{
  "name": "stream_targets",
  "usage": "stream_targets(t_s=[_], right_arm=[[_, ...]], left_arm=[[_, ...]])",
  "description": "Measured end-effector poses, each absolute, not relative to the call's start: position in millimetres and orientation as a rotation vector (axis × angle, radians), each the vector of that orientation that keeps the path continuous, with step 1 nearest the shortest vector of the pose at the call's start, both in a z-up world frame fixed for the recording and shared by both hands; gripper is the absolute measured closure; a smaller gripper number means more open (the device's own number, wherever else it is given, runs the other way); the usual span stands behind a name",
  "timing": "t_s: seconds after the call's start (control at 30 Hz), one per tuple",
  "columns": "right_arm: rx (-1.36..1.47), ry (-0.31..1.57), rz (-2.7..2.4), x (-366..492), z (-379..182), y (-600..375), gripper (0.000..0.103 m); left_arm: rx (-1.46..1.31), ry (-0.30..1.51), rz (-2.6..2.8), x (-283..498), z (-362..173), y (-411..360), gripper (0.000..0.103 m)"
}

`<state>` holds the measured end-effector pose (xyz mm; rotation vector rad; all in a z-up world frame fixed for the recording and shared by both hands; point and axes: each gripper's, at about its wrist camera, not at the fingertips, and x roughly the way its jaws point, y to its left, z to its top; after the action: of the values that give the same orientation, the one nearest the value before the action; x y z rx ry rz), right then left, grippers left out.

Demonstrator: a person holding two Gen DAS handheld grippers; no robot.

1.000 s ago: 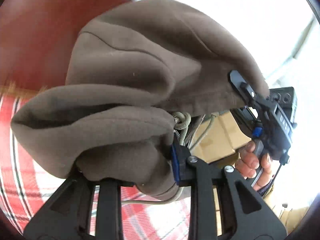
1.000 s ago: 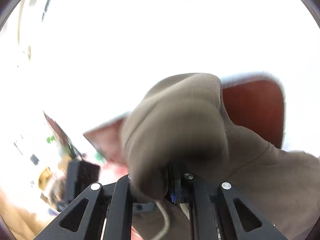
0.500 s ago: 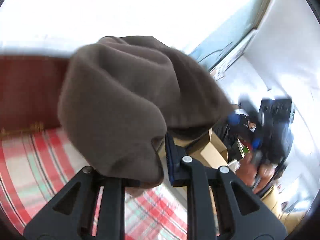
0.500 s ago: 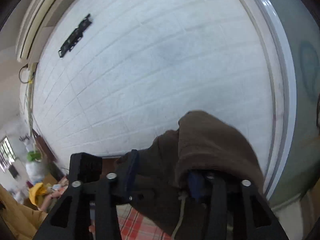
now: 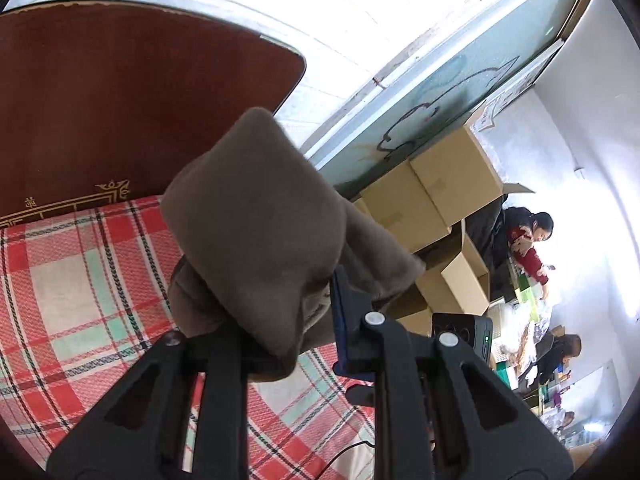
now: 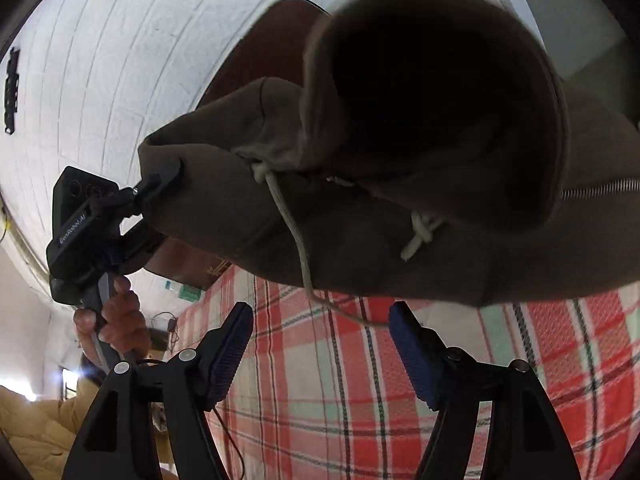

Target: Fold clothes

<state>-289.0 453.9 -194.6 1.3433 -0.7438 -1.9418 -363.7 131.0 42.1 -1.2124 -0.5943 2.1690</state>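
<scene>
Left wrist: left gripper [image 5: 288, 312] clamped on brown hoodie [image 5: 256, 216], bunched above plaid bed [image 5: 80, 280]; soft, limp | Right wrist: right gripper [image 6: 320, 344] jaws opening, nothing between; hoodie [image 6: 360, 220] hangs overhead, drawcord [image 6: 296, 240] dangling; regrip at hem or shoulder seam; left gripper's [image 6: 160, 184] label unreadable.

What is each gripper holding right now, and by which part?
The left gripper is shut on the brown hoodie, pinching a bunched fold at its edge. The right gripper holds nothing: its jaws are opening, with only the drawstring dangling between them.
</scene>
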Motion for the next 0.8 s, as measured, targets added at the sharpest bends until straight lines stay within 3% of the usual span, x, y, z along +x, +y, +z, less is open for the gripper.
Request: stream_targets(t_s=[0.07,0.13,0.33,0.5,0.63,0.8], right_arm=[[1.276,-0.824,-1.948,-294,-192,454,0.026],[1.201,-0.922,-1.941,-309,-196,458,0.016],[1.248,-1.276,-1.871,-361,-250,457,0.016],[1.337,-1.341,-1.828,-377,-277,436,0.015],[1.235,-1.249,-1.84,-379,-264,422,0.014],[1.331,-1.167,-1.911,-402,-284,399,0.015]], left_arm=[[-1.239,-0.589,2.159,-361,21,137,0.082],[-1.262,-0.584,2.155,-361,26,136,0.082],[-1.326,-0.551,2.156,-361,17,130,0.08],[-1.393,-0.548,2.146,-362,0,132,0.079],[-1.403,-0.546,2.142,-361,-9,131,0.079],[-1.438,-0.502,2.147,-365,-23,141,0.079]])
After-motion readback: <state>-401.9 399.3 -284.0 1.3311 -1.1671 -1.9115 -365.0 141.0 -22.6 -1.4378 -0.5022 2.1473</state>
